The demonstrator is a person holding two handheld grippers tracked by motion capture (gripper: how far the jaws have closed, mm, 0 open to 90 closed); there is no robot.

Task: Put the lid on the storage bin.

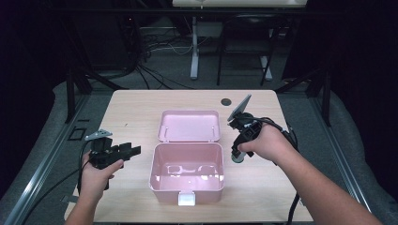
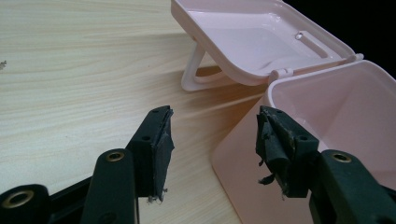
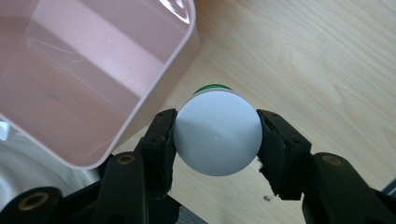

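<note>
Lower centre of the high view: pink storage box [image 1: 187,174] sits open on the tabletop [image 1: 136,105], its white latch [image 1: 186,199] facing the near edge. Left tongs [image 1: 133,151], at left, spread with nothing between them, just beside the box's left wall. Right tongs [image 3: 215,140], right of the box, pinch a white-capped bottle [image 3: 217,133]. Farther back, the hinged lid [image 1: 189,125] lies flat, inside up.

White-capped bottle [image 3: 217,138] with a green band below the cap, upright, clamped at the cap, just beside the open pink box's [image 3: 154,88] right wall, outside it.
</note>
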